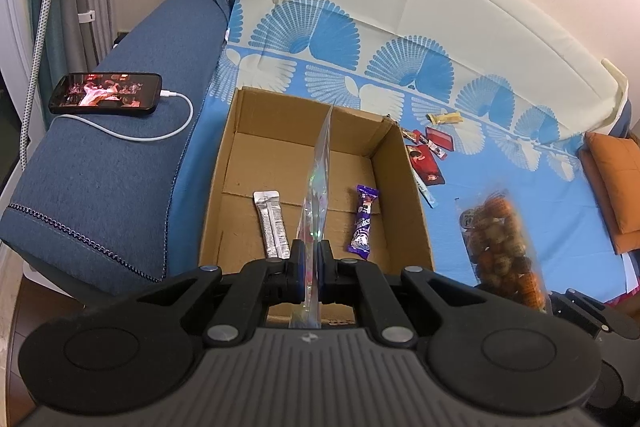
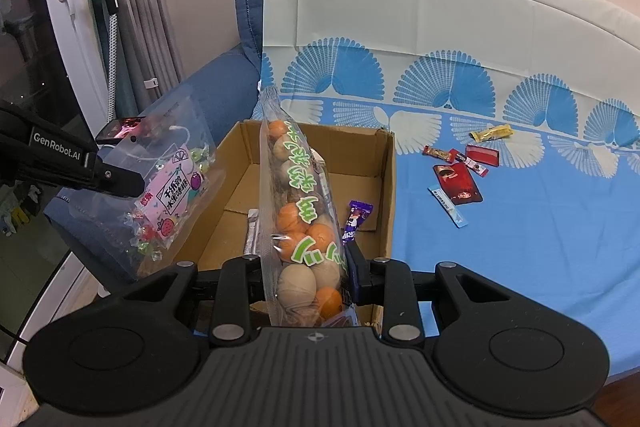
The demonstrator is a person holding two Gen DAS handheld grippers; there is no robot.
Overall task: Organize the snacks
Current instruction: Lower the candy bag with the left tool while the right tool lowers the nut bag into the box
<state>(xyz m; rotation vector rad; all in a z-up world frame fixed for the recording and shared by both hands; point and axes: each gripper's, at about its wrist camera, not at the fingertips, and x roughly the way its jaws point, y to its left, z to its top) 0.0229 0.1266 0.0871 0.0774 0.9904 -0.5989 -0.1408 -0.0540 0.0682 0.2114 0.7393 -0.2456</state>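
- The left gripper (image 1: 310,259) is clenching the thin edge of a clear candy bag (image 2: 168,187), holding it up beside the cardboard box (image 1: 404,163)
- The right gripper (image 2: 308,267) is grasping a long bag of round orange and beige snacks (image 2: 304,219), its jaws part-way apart around the bag's bulk, above the box's near edge
- A silver sachet (image 1: 272,227) and a purple bar (image 1: 364,223) are already lying on the box floor
- Loose sweets, among them a red packet (image 2: 458,183) and a yellow wrapper (image 2: 492,133), are waiting on the blue cloth (image 2: 520,247), well apart from the box
- The step in hand appears to be loading both bags; whether either hangs fully over the opening is hard to judge through the fisheye
- Next, each bag needs lowering inside before the jaws are letting go
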